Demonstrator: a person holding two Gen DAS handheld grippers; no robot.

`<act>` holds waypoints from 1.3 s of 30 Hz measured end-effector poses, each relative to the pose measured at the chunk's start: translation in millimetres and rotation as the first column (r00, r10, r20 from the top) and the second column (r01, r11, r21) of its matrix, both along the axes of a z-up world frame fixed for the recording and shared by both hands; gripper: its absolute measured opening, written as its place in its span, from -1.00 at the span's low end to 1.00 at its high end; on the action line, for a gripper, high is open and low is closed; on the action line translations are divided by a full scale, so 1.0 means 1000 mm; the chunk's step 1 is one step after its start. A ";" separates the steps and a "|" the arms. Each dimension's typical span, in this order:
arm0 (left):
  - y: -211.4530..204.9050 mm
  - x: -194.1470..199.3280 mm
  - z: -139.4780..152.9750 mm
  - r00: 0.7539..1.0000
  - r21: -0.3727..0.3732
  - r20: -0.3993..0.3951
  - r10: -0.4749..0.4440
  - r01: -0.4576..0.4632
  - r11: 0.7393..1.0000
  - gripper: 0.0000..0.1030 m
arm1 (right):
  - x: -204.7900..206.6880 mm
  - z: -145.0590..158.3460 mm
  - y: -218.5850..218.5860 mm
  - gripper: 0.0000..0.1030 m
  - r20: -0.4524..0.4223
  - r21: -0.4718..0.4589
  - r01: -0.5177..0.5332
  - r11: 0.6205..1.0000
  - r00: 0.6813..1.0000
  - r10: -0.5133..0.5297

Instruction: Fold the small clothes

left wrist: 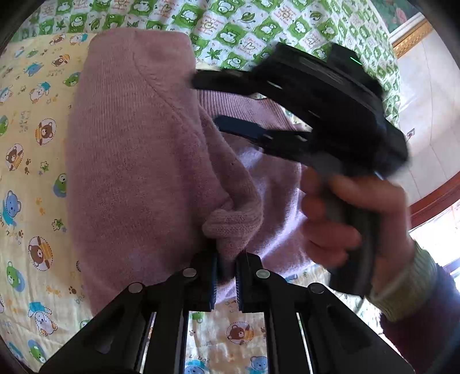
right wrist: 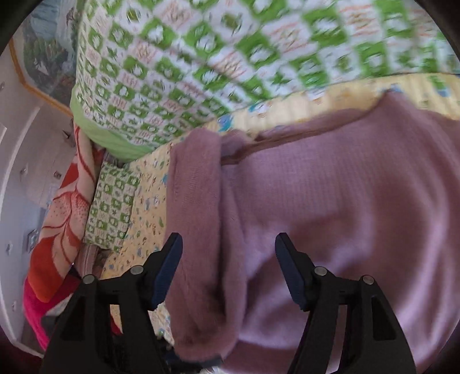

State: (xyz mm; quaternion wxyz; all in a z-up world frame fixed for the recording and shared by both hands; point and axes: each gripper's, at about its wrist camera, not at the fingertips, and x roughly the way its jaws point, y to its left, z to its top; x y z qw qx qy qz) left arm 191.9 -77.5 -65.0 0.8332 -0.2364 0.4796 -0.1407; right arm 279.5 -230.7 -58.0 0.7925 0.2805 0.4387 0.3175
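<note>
A small pink knitted sweater [left wrist: 138,161] lies on a yellow cartoon-print bed sheet [left wrist: 31,161], partly folded over itself. My left gripper [left wrist: 227,256] is shut on a bunched cuff of the sweater [left wrist: 233,224] at its near edge. My right gripper [left wrist: 207,100] shows in the left wrist view, held by a hand [left wrist: 353,218], open, its fingers hovering over the sweater's ribbed hem. In the right wrist view the right gripper [right wrist: 228,244] is open above the sweater [right wrist: 330,207], with a folded sleeve [right wrist: 198,218] lying between its fingers below.
A green and white patterned quilt [left wrist: 230,26] is piled behind the sweater; it also shows in the right wrist view [right wrist: 178,72]. An orange floral blanket [right wrist: 63,218] and a small patterned pillow [right wrist: 112,207] lie at the bed's left side. A wall [left wrist: 425,109] stands to the right.
</note>
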 end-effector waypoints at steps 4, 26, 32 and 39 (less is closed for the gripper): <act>0.008 -0.006 0.001 1.000 -0.015 -0.001 0.004 -0.004 1.000 -0.84 | 0.032 -0.006 0.034 0.25 -0.012 0.041 -0.097 0.994 0.995 0.098; -0.103 0.019 0.030 0.961 -0.060 0.069 -0.268 0.272 0.960 -0.84 | -0.001 0.062 -0.089 -0.72 0.124 -0.013 0.095 0.995 0.988 -0.093; -0.122 0.025 0.000 0.949 -0.010 -0.003 -0.316 0.316 0.949 -0.84 | -0.014 0.018 -0.136 -0.72 0.056 -0.004 0.181 0.983 0.982 -0.181; -0.119 0.032 -0.020 0.944 0.015 -0.056 -0.325 0.327 0.945 -0.83 | -0.012 -0.012 -0.144 -0.72 0.028 -0.039 0.196 0.980 0.980 -0.195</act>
